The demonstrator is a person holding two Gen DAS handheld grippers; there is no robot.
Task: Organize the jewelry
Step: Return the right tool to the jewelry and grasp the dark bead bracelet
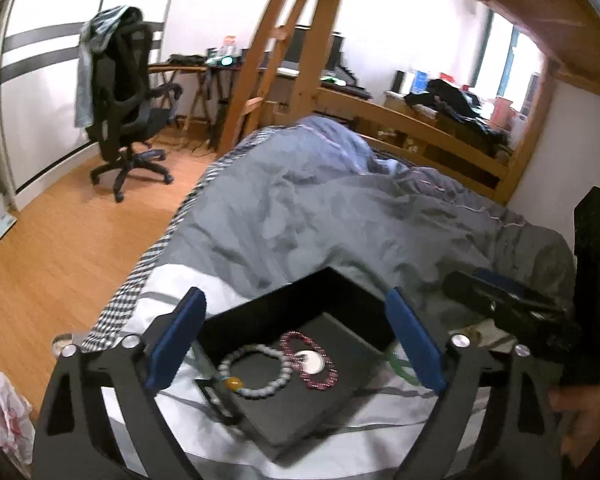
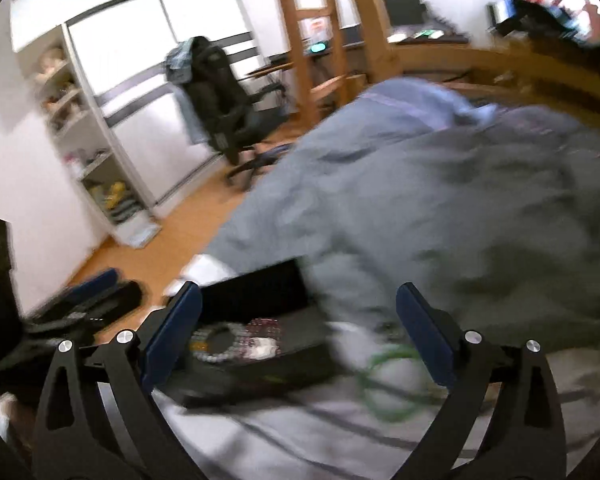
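Note:
An open black jewelry box (image 1: 332, 396) lies on the bed. On its grey pad lie a pale bead bracelet (image 1: 256, 374) with an amber bead and a dark red bead bracelet (image 1: 310, 360) around a white disc. My left gripper (image 1: 296, 342) is open above the box, empty. A green bracelet (image 1: 400, 364) lies on the sheet right of the box. In the blurred right wrist view the box (image 2: 276, 356) sits lower left and the green bracelet (image 2: 388, 384) lies between the fingers of my open, empty right gripper (image 2: 298, 340).
A rumpled grey duvet (image 1: 340, 208) covers the bed behind the box. The right gripper's body (image 1: 512, 312) shows at the right of the left wrist view. An office chair (image 1: 128, 104), a wooden ladder (image 1: 272, 52) and the wood floor (image 1: 60, 248) lie to the left.

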